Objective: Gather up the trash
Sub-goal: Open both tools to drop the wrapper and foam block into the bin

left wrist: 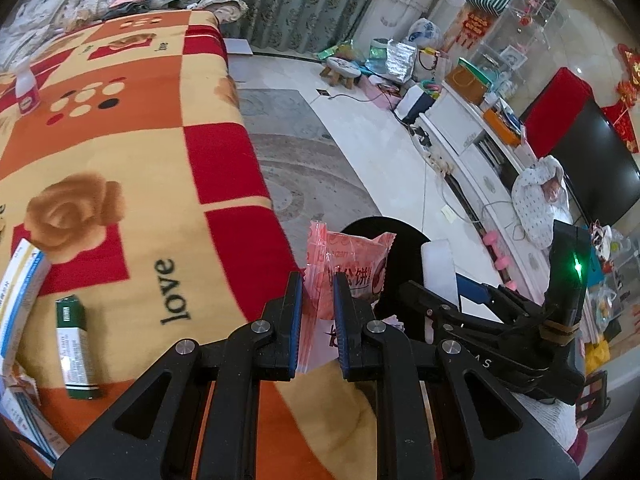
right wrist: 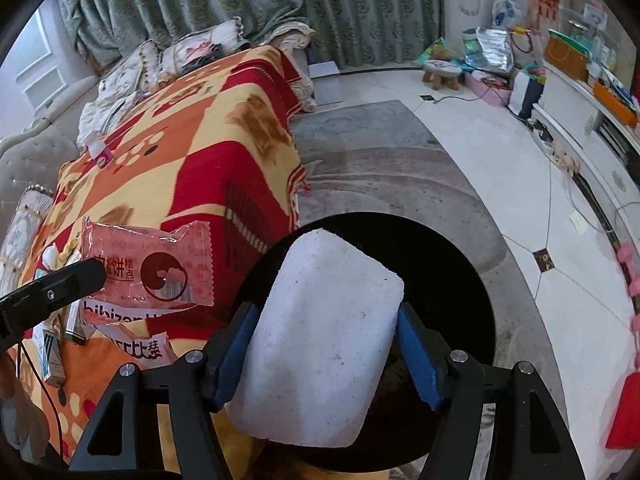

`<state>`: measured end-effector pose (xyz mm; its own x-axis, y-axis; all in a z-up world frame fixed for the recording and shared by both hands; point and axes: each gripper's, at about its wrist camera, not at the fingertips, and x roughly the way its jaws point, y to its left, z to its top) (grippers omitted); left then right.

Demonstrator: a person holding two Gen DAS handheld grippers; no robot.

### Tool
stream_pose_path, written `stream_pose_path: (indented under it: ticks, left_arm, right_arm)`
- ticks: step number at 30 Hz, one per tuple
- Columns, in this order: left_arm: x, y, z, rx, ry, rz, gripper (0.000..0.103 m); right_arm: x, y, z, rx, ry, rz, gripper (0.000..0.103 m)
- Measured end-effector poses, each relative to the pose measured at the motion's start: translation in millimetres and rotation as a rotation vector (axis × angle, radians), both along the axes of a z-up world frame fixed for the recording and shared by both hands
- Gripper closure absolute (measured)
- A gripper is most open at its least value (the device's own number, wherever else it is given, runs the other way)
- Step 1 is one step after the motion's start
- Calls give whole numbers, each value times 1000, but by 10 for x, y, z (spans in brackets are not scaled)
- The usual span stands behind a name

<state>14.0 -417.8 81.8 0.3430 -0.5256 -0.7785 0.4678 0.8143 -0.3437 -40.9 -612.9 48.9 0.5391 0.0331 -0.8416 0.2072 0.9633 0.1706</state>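
My left gripper (left wrist: 318, 292) is shut on pink snack wrappers (left wrist: 344, 264) and holds them at the blanket's edge beside the black bin (left wrist: 394, 232). The wrappers also show at the left of the right wrist view (right wrist: 148, 268). My right gripper (right wrist: 326, 320) is shut on a white foam block (right wrist: 324, 344) and holds it over the black bin's opening (right wrist: 452, 280). The foam block (left wrist: 438, 268) and right gripper (left wrist: 472, 292) show in the left wrist view, over the bin.
A patterned blanket (left wrist: 120, 152) covers the sofa. On it lie a green box (left wrist: 76, 348), white-blue boxes (left wrist: 20, 292) and a small white bottle (left wrist: 26, 88). A grey rug (right wrist: 380, 168), tiled floor, a white TV cabinet (left wrist: 476, 148) and floor clutter lie to the right.
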Motion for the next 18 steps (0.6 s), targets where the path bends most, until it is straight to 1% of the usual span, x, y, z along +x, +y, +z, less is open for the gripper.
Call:
stream_pose_path:
  ticks: [5, 11, 13, 14, 15, 16, 17, 18]
  left_arm:
    - [-15, -81, -78, 4, 12, -10, 90]
    - [-18, -121, -115, 4, 2, -16, 89]
    - [-1, -124, -128, -7, 10, -22, 85]
    - [5, -124, -134, -13, 14, -25, 76]
    - [10, -124, -139, -20, 18, -28, 63]
    - [10, -121, -138, -28, 23, -31, 57]
    - [9, -108, -140, -40, 29, -34, 53]
    - [6, -99, -138, -43, 31, -35, 53]
  right_arm:
    - [-21, -65, -15, 0, 5, -11, 35]
    - [-24, -100, -22, 6, 9, -20, 32]
    - [-22, -117, -17, 6, 8, -23, 28]
    - [-24, -126, -8, 7, 5, -27, 27]
    - [-24, -129, 0, 10, 1, -30, 26]
    - [-21, -131, 5, 13, -1, -32, 25]
    - [-9, -125, 8, 14, -1, -33, 24]
    - [-4, -126, 16, 15, -1, -34, 23]
